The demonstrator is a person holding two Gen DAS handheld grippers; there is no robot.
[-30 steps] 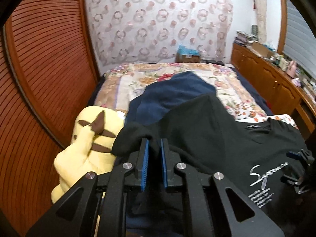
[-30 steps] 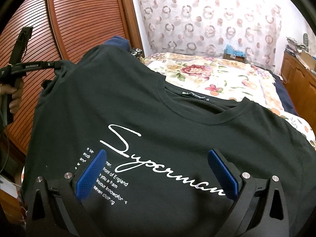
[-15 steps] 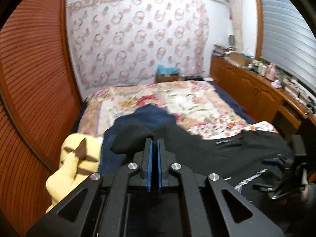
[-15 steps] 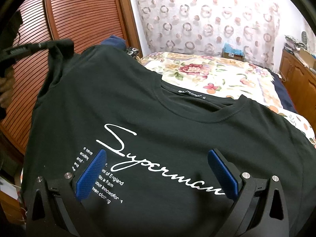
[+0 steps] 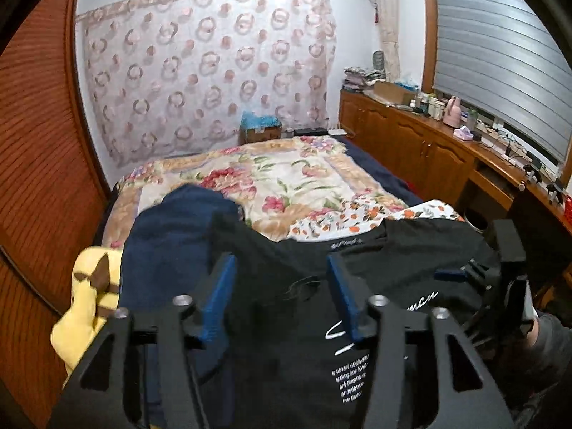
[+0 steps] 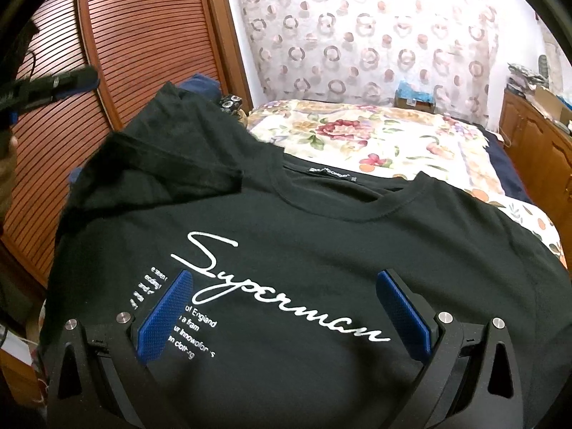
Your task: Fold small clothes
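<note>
Right now your left gripper (image 5: 282,286) hangs with its jaws spread wide and nothing between the blue pads — the black T-shirt (image 6: 321,250) lies just below them, untouched by either pad. Your right gripper (image 6: 286,307) is in the same condition: jaws wide apart, hovering over the chest print, with the white script lettering (image 6: 271,286) showing between the pads (image 6: 164,314).

That shirt lies front side up on the near end of the bed (image 6: 393,136), collar (image 6: 343,193) pointing toward the far wall, its neck label readable as a small strip. On your left side, one sleeve (image 6: 171,143) is folded in over the shoulder, so a diagonal crease runs from the collar down toward the edge. Your right side of the shirt lies flat and unfolded.

From the left wrist view, a dark blue garment (image 5: 171,243) sits heaped just beside the shirt, touching it, and a yellow plush toy (image 5: 89,304) lies against the blue garment on the far side from the shirt. A floral quilt (image 5: 286,182) covers the bed beyond. A slatted wooden door (image 5: 35,143) runs along your left, and wooden cabinets (image 5: 411,143) with clutter on top line the right — a patterned curtain (image 5: 214,71) covers the far wall.
</note>
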